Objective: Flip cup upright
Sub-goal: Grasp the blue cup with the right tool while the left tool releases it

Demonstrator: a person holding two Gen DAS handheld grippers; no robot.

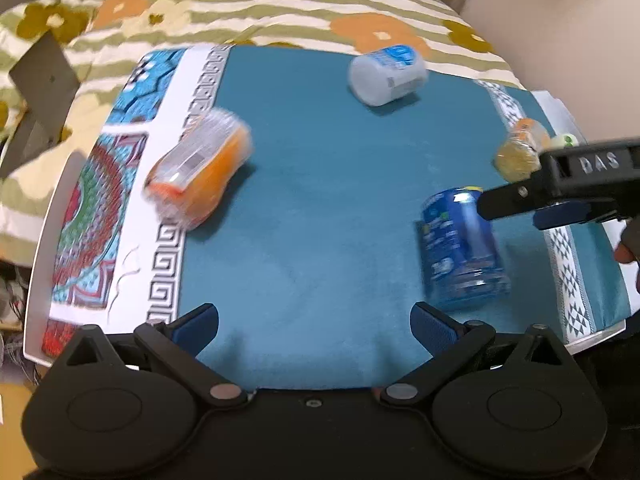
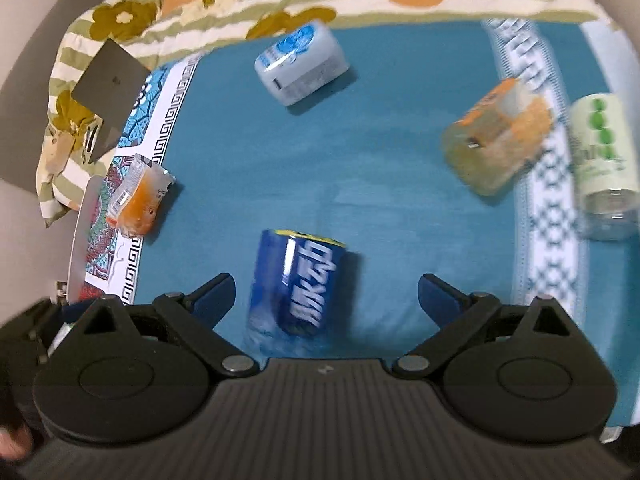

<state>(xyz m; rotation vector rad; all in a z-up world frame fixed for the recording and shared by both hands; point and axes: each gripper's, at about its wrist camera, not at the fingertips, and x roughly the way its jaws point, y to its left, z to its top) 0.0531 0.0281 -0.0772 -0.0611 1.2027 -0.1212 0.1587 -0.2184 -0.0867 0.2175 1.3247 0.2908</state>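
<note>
Several plastic cups lie on their sides on a teal cloth (image 1: 320, 200). A blue cup (image 1: 460, 248) lies at the right in the left wrist view; in the right wrist view the blue cup (image 2: 304, 284) lies between my right gripper's (image 2: 326, 296) open fingers, close to the body. An orange cup (image 1: 200, 168) lies at the left, a white-and-blue cup (image 1: 386, 74) at the back, a yellow-orange cup (image 2: 500, 136) at the right, and a green-print clear cup (image 2: 604, 164) at the far right. My left gripper (image 1: 314, 328) is open and empty above the cloth's near edge. The right gripper's finger (image 1: 520, 196) shows over the blue cup.
The cloth covers a white tray-like board (image 1: 36, 280) with patterned borders. A flowered, striped quilt (image 1: 280, 12) lies behind it. A grey laptop (image 2: 108, 92) sits on the quilt at the left.
</note>
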